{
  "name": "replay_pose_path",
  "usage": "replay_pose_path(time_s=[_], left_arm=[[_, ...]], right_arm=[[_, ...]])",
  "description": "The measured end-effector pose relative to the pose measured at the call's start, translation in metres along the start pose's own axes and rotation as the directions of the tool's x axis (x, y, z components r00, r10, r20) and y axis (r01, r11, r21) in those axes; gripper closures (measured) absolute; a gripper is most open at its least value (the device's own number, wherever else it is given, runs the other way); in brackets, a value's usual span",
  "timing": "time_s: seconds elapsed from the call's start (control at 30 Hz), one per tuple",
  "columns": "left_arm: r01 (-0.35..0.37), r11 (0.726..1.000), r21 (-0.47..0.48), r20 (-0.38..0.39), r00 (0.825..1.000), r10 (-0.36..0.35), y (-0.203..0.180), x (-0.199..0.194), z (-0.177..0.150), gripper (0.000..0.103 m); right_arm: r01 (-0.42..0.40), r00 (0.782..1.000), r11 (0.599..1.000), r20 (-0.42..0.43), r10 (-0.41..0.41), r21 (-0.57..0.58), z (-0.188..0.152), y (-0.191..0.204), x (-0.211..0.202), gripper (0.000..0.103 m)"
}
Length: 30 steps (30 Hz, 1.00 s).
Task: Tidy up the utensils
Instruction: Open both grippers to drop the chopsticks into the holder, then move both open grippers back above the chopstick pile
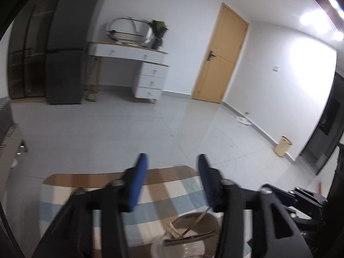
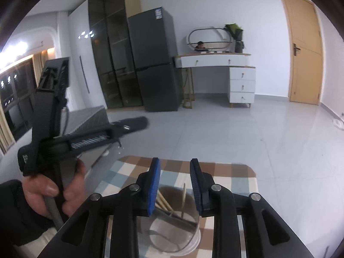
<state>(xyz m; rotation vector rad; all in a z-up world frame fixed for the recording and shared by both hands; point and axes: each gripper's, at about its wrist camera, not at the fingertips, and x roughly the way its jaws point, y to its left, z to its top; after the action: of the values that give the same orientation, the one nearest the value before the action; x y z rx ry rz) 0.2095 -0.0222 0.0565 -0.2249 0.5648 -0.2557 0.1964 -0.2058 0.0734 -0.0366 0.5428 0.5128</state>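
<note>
Both spread, empty: left hand-held gripper (image 1: 173, 161), right hand-held gripper (image 2: 175, 163). Just below and ahead, on checkered table (image 2: 232, 172), clear cup (image 2: 176, 232) holding chopsticks (image 2: 183, 200). Probably light, stiff, slippery; best pinched near upper ends.

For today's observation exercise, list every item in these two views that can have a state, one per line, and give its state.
Left tool: open, nothing between its pads.
Right tool: open, empty, above the holder.
Utensil holder: upright on the checked cloth, chopsticks inside.
Chopsticks: leaning in the holder.
Door: closed.
Desk drawers: closed.
Fridge: closed.
Waste bin: upright by the wall.
</note>
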Motion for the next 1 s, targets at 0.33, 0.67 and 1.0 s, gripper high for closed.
replay_pose_path(time_s=[0.33, 0.67, 1.0], left_arm=[[-0.161, 0.987, -0.025, -0.025, 0.987, 0.160, -0.008, -0.098, -0.008, 0.035], [-0.231, 0.973, -0.013, -0.029, 0.973, 0.231, -0.017, -0.144, -0.035, 0.033], [-0.266, 0.963, -0.040, -0.001, 0.964, 0.266, -0.006, -0.158, -0.066, 0.014]], right_arm=[[0.024, 0.997, 0.996, 0.066, -0.030, 0.085, -0.013, 0.029, -0.064, 0.028], [0.093, 0.975, 0.988, 0.189, -0.115, 0.122, -0.041, 0.068, -0.123, 0.006], [0.105, 0.974, 0.987, 0.186, -0.126, 0.120, -0.078, 0.094, -0.132, 0.000]])
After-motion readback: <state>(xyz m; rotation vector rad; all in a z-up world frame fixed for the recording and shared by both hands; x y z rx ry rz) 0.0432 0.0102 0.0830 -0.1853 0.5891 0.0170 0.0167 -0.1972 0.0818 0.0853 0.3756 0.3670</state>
